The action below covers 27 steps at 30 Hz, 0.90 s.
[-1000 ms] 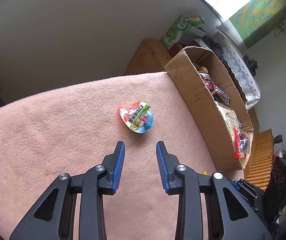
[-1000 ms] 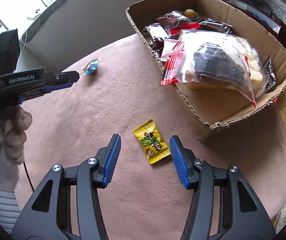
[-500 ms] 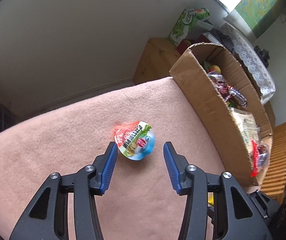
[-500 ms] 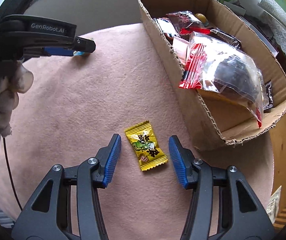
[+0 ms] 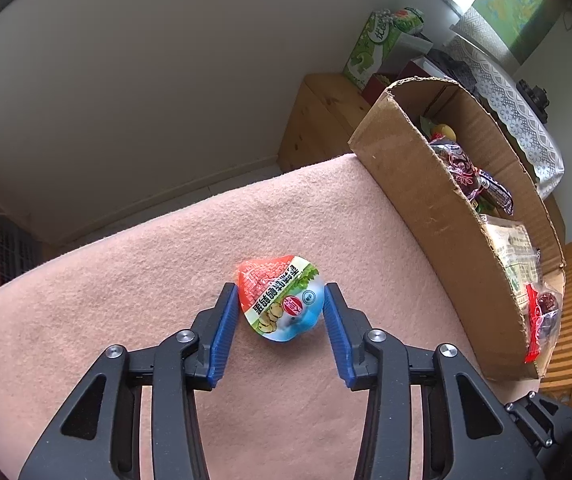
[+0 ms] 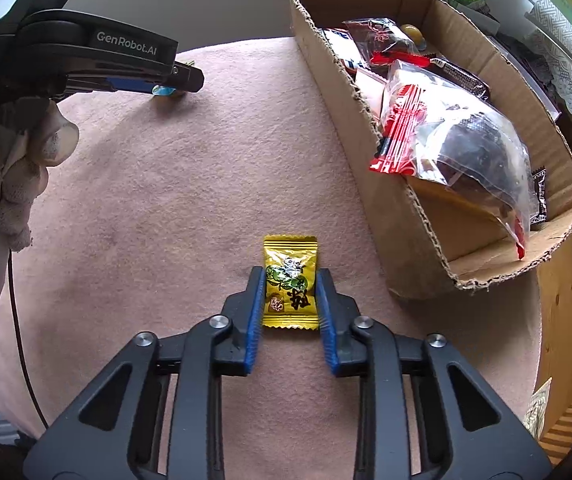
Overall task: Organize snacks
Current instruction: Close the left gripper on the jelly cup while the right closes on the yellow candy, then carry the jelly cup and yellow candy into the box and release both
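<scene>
A small snack cup with a red, green and blue lid (image 5: 279, 300) lies on the pink cloth between the fingers of my left gripper (image 5: 281, 294); the jaws are open and stand close on both sides of it. A yellow candy packet (image 6: 290, 280) lies flat on the cloth between the fingers of my right gripper (image 6: 290, 276); the blue pads touch or nearly touch its two long edges. The left gripper (image 6: 125, 68) also shows in the right wrist view, at the far left. A cardboard box (image 6: 366, 128) full of snack bags stands to the right.
The pink cloth (image 6: 165, 200) covers the table. The box (image 5: 418, 200) sits along the right edge in the left wrist view. A wooden cabinet (image 5: 318, 120) and a green carton (image 5: 374, 48) stand beyond the table. A gloved hand (image 6: 1, 184) holds the left gripper.
Both grippers have moved forward and down onto their snacks. The left jaws now straddle the cup. The right jaws have narrowed around the yellow packet.
</scene>
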{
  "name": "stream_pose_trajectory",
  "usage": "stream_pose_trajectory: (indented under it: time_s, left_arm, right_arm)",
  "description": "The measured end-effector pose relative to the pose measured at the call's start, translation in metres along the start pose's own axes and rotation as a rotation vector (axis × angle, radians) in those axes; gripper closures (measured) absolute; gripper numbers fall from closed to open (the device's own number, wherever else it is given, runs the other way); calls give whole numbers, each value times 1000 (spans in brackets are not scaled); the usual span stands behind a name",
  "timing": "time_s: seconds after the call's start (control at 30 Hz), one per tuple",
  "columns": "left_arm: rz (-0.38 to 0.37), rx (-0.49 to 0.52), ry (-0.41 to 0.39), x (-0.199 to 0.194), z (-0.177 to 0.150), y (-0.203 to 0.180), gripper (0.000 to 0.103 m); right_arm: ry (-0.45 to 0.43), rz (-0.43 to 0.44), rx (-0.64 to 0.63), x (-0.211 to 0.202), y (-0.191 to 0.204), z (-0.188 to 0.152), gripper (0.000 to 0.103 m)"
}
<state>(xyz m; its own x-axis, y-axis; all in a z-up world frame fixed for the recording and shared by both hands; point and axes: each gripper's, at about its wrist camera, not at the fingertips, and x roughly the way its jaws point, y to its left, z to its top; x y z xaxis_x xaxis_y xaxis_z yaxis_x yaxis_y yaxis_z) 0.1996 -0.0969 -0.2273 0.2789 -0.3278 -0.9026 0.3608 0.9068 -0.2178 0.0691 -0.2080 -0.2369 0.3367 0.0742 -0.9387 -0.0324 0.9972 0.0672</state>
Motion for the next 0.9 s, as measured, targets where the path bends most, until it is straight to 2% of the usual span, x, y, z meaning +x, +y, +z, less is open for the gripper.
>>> stream_pose_trajectory:
  time_s: [0.27, 0.3, 0.63, 0.9]
  left_arm:
    - [-1, -6, -11, -4, -2, 4, 70]
    - [-2, -6, -11, -4, -2, 4, 74]
    - [-24, -8, -21, -12, -8, 5, 76]
    - [-49, -12, -48, -32, -6, 3, 76]
  right_arm:
    - [-5, 7, -4, -2, 5, -4, 78]
    - [-5, 8, -4, -3, 6, -5, 78]
    - [-25, 55, 18, -9, -9, -4, 78]
    - [-77, 114, 38, -43, -17, 1, 78]
